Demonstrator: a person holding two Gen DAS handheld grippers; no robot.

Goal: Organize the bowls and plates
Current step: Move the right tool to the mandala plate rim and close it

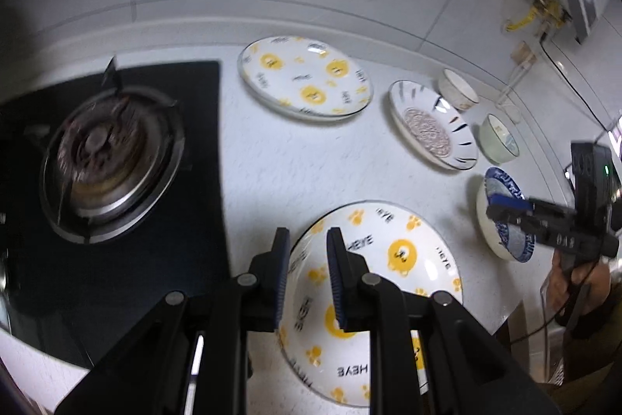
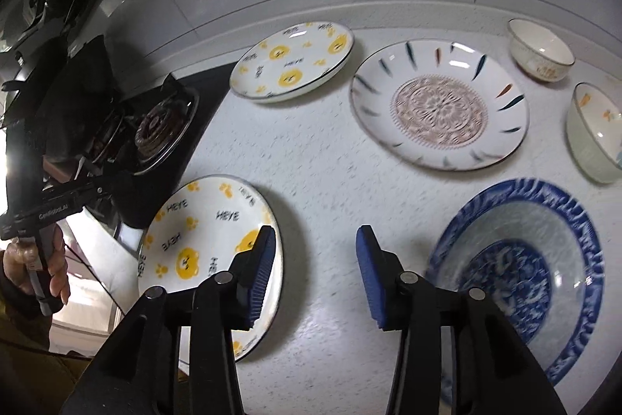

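Two blue-padded fingers of the left gripper point(image 1: 308, 232) stand a narrow gap apart with nothing clamped between them. They hang over the left rim of a white plate point(image 1: 400, 259) printed with yellow bears and the word HEYE, which lies at the lower centre of the left wrist view. The right gripper point(image 2: 315, 230) has its jaws wider apart and also empty, with bare speckled white countertop point(image 2: 322, 162) showing between the pads. In the right wrist view that same plate lies flat at lower left of the claw, and a blue-and-white patterned deep plate point(image 2: 517, 259) lies at lower right. Further up the frame sit a second yellow bear plate point(image 2: 291, 61) at upper centre and a white plate with a pink mandala centre point(image 2: 439, 104) and dashed rim to its right, near each other but apart. A cream bowl point(image 2: 540, 49) and a pale green bowl point(image 2: 594, 135) stand upright at the right edge. A black glass hob with a gas burner point(image 1: 105, 158) fills the left of the left wrist view. A person's hand point(image 2: 46, 267) grips the left gripper's handle at the far left of the right wrist view.
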